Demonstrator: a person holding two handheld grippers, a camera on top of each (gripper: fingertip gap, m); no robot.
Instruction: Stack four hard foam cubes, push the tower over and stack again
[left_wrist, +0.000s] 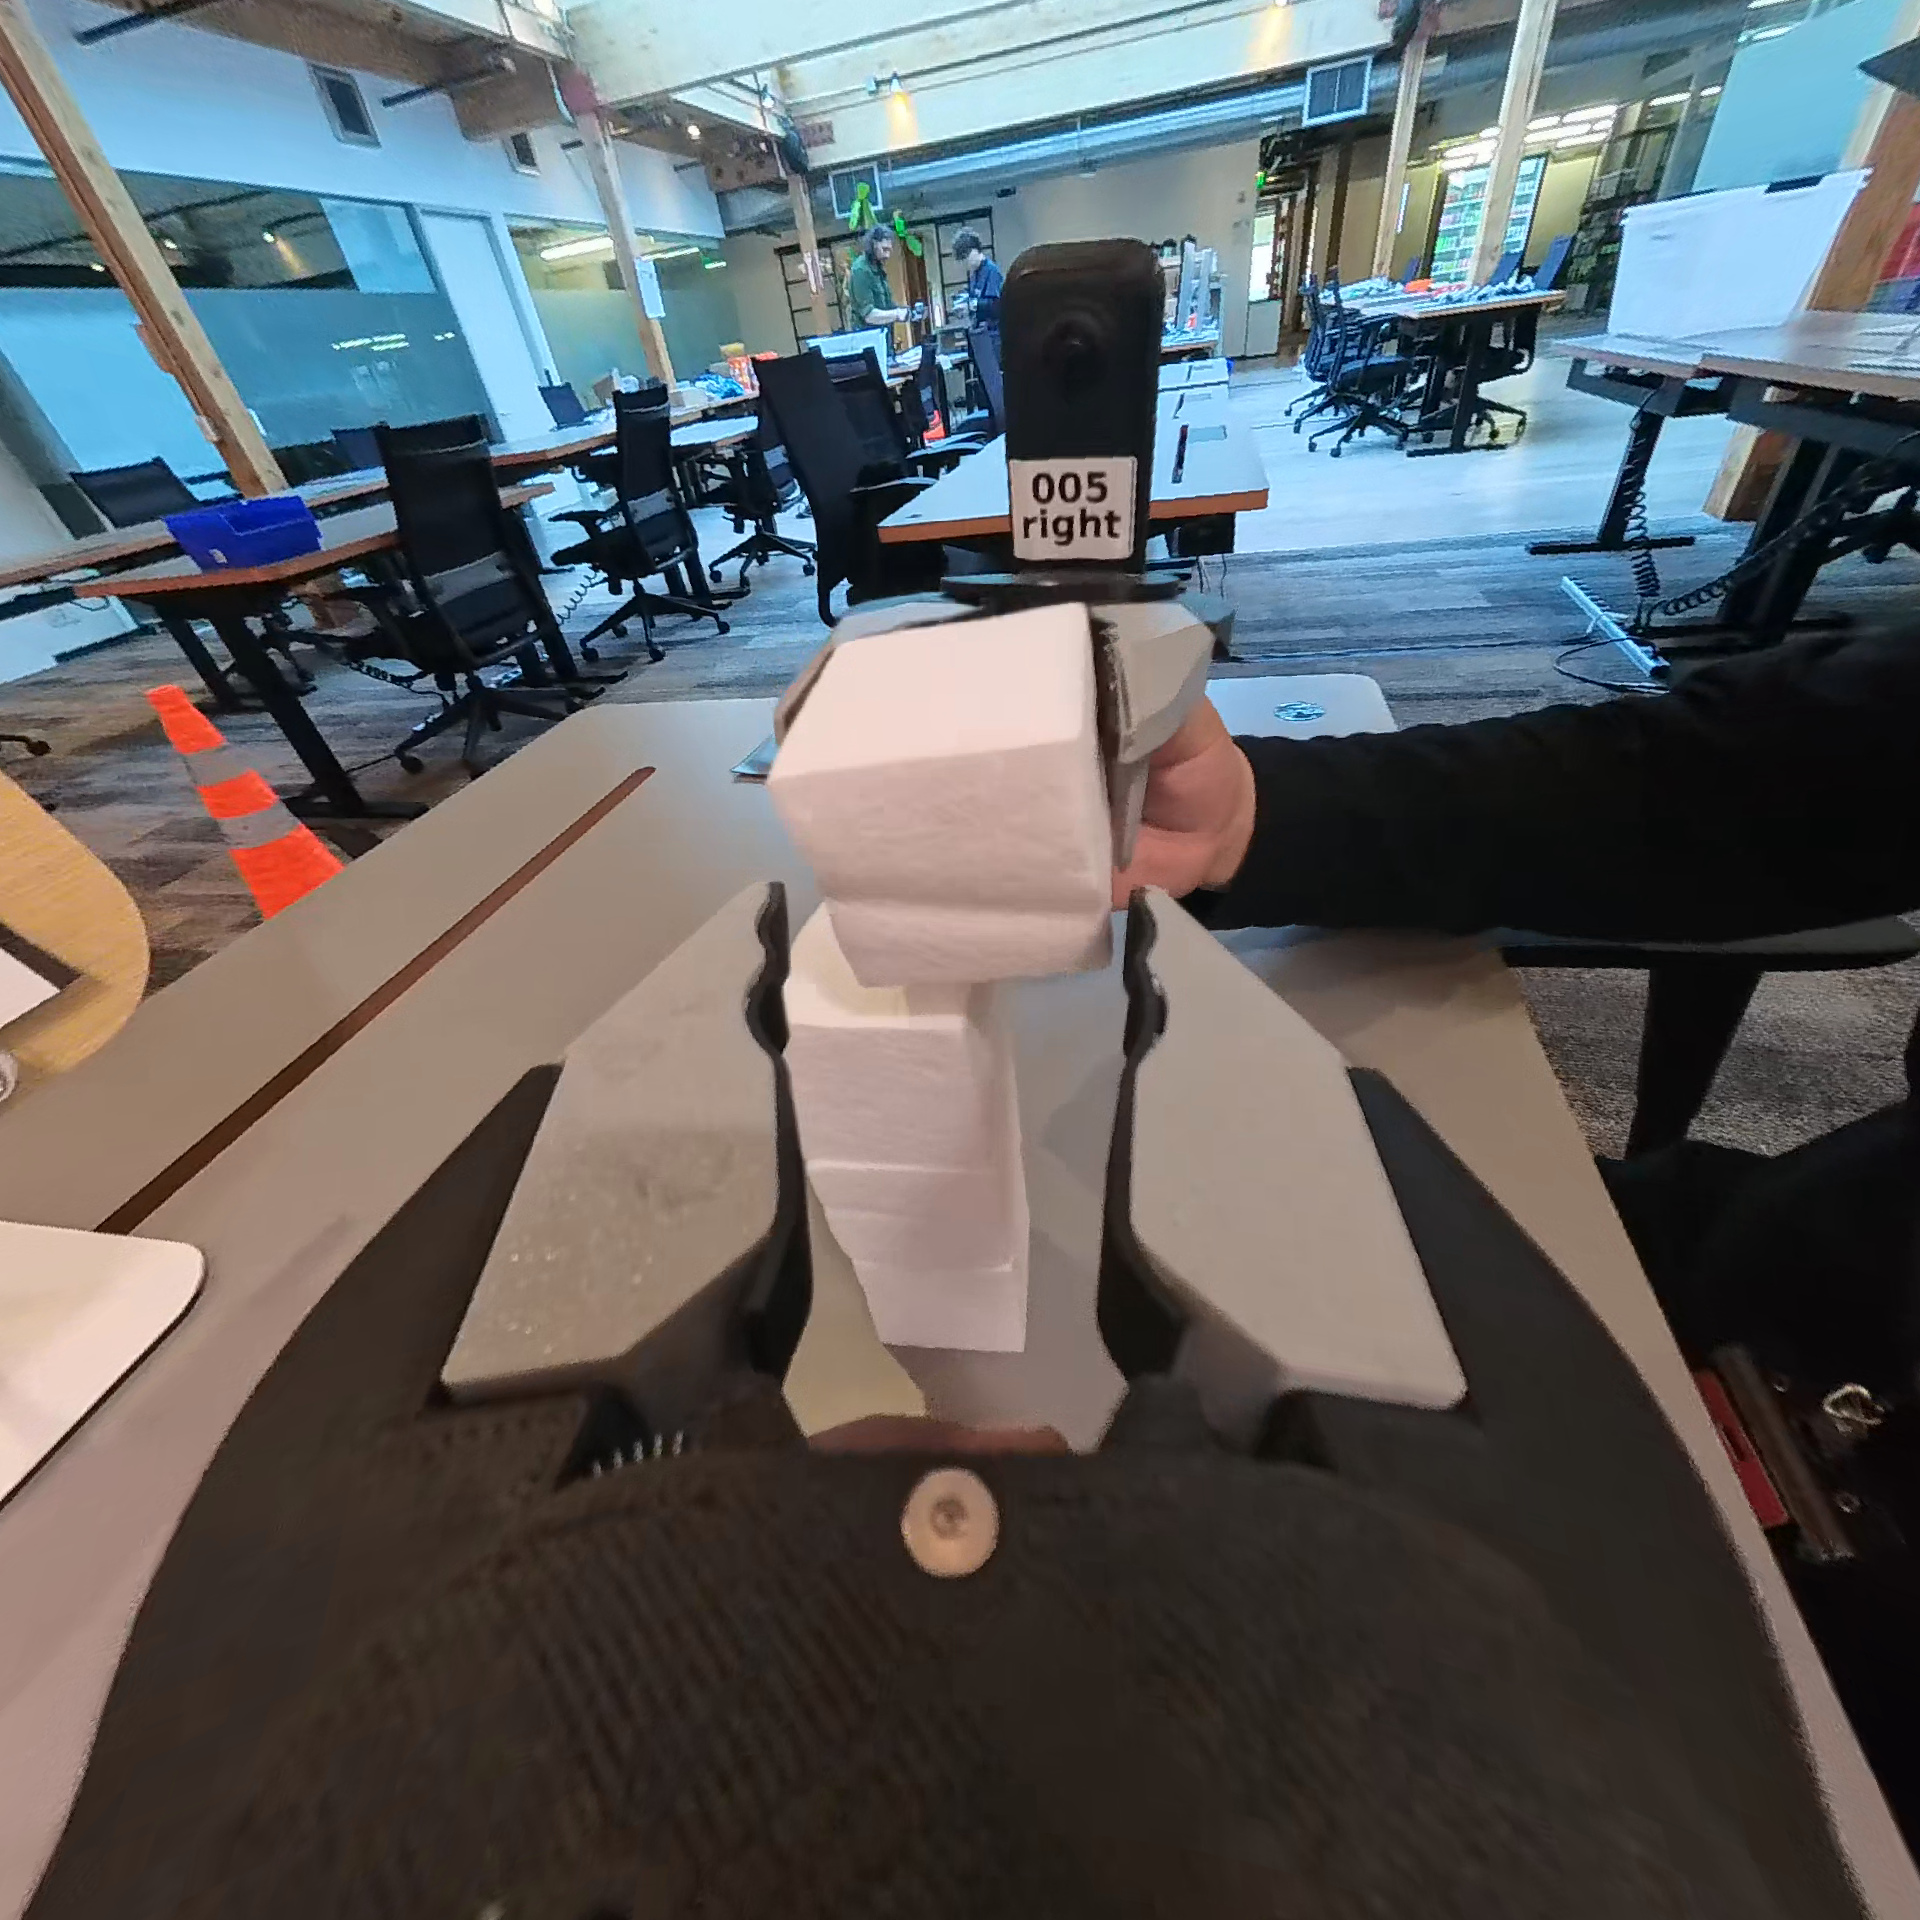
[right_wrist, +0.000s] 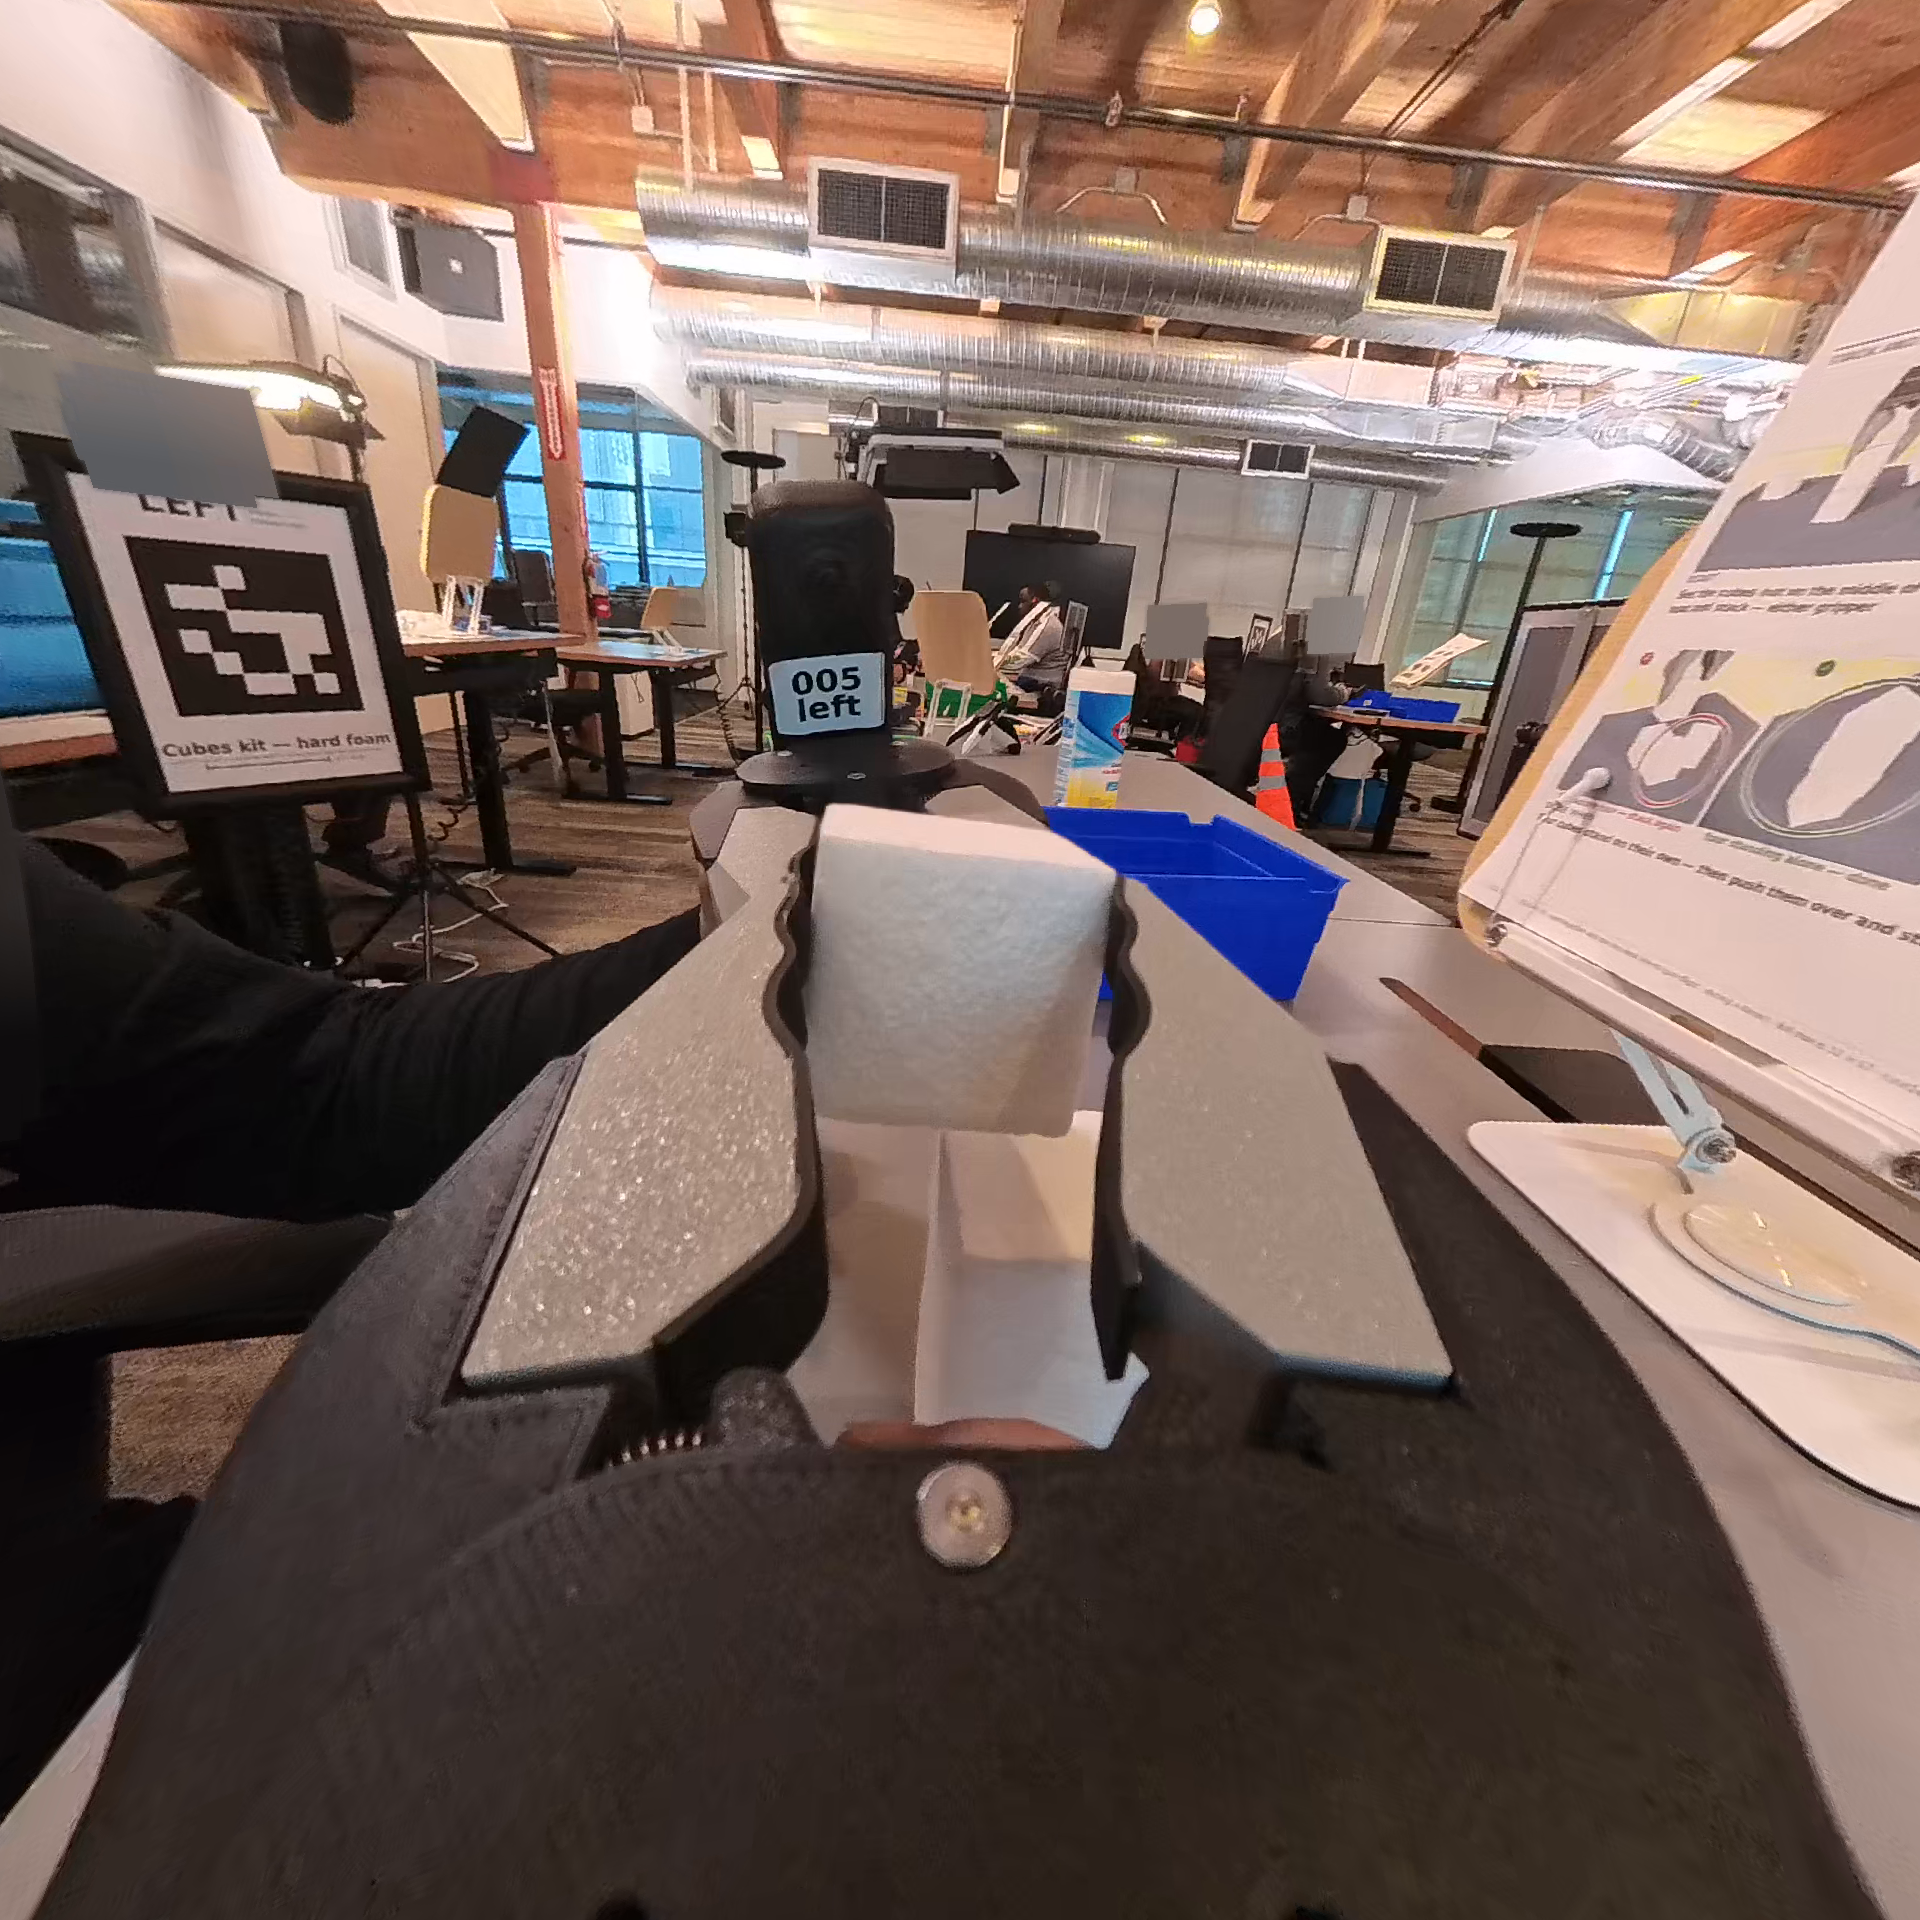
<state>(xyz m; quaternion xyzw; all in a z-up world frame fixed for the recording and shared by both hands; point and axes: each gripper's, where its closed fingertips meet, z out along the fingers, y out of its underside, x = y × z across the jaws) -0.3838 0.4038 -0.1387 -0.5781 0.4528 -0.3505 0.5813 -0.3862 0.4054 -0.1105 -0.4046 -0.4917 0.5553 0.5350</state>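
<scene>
Foam cubes stand as a white tower (left_wrist: 914, 1164) on the grey counter (left_wrist: 1351, 997), right between the fingers of my left tongs (left_wrist: 945, 997). Those fingers are spread wide, one on each side of the stack; the right one is clear of it, and I cannot tell whether the left one touches.

My right tongs (right_wrist: 951, 966) are clamped on the top cube (right_wrist: 951, 977), both pads pressed flat against its sides. From the left wrist view, that top cube (left_wrist: 945, 769) sits turned and slightly tilted against the cube below, its lower face at or just above the stack; I cannot tell if it rests fully. The right tongs (left_wrist: 940, 758) face my left camera, with a hand (left_wrist: 1195, 810) in a black sleeve behind them.

From the right wrist view, more white foam (right_wrist: 997, 1247) shows under the held cube. Beyond it, a blue bin (right_wrist: 1226, 904) sits on the counter, with a wipes canister (right_wrist: 1096, 738) farther back. A tilted instruction sheet on a stand (right_wrist: 1714, 727) is to the right, and a framed marker sign (right_wrist: 249, 634) is to the left. An orange cone (left_wrist: 244, 800) stands on the floor.
</scene>
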